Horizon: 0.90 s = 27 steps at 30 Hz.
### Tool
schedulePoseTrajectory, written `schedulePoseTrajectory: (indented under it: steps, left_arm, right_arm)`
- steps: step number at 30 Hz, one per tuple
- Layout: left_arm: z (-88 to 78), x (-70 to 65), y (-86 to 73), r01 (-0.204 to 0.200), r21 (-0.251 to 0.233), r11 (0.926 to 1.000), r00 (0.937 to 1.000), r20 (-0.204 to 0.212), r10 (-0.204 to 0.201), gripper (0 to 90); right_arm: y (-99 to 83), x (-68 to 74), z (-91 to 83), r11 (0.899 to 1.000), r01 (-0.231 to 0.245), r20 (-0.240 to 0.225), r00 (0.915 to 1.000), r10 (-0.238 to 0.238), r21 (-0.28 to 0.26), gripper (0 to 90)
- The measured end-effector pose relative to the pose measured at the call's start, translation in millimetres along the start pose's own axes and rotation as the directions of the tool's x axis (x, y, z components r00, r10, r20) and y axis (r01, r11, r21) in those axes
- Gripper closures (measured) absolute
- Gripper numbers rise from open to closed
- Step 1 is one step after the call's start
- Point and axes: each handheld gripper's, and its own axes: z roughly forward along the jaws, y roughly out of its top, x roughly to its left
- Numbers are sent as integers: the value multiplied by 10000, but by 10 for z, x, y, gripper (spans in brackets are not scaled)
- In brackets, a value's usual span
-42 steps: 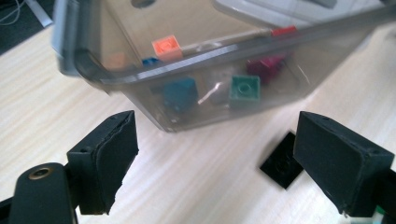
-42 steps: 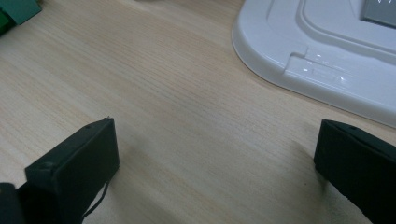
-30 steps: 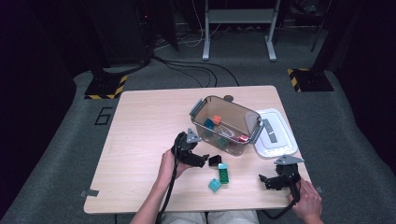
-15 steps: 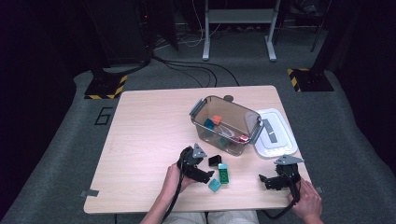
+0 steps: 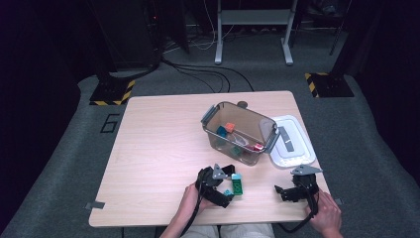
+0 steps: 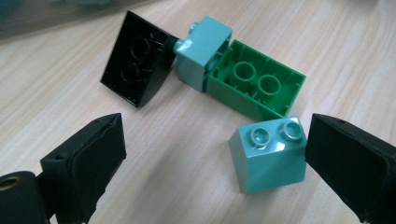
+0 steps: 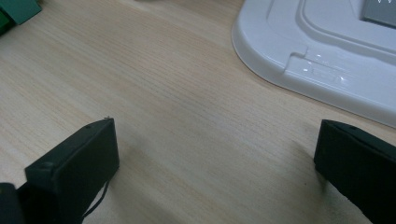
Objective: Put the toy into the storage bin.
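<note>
- Left gripper view: my left gripper [image 6: 212, 163] has jaws wide, just been opening; small teal brick [image 6: 268, 154] sits between them, lower right of frame, just beside the right jaw, not clamped.
- Green brick [image 6: 257, 86], second teal brick [image 6: 203, 46] and black brick [image 6: 133, 58] cluster at top centre, touching.
- High view: clear bin [image 5: 240, 133] above them; bare table [image 5: 153, 148] to the left.
- Right gripper [image 7: 217, 168]: wide open, empty, white lid [image 7: 327, 51] upper right.

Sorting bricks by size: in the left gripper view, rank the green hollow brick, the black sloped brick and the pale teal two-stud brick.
1. Green hollow brick
2. Black sloped brick
3. Pale teal two-stud brick, though it lies nearest the camera, so the gap is unsure.
</note>
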Motion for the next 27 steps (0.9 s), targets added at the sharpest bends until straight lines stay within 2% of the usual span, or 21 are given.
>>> schedulePoseTrajectory:
  steps: [7, 11, 14, 18, 20, 22, 27]
  left_arm:
    - [-5, -69, -16, -161, -98, 9998, 9998, 63, 162, 83]
    - [19, -98, -46, -506, -96, 9987, 9987, 93, 507, 212]
    - [38, -99, -68, -540, -181, 9984, 9983, 208, 544, 309]
    - [53, -110, -88, -643, -74, 9979, 9978, 131, 644, 416]
    - [71, -118, -106, -757, 2, 9971, 9971, 111, 757, 521]
    - [65, -107, -124, -683, -22, 9977, 9975, 184, 683, 577]
    - [44, -68, -157, -580, -147, 9982, 9983, 107, 581, 584]
  right_arm:
    - [-1, -1, -1, 10000, 24, -6, 10000, -24, 7, 0]
    - [0, 0, 0, 10000, 1, 2, 10000, -1, -3, 0]
    - [0, 0, 0, 10000, 5, 0, 10000, -5, -3, 0]
    - [0, 0, 0, 10000, 4, 0, 10000, -4, -1, 0]
    - [0, 0, 0, 10000, 0, 1, 10000, 0, -4, 0]
    - [-1, 0, 0, 10000, 7, 1, 10000, -7, 0, 0]
    - [0, 0, 0, 10000, -4, 2, 10000, 4, -4, 0]
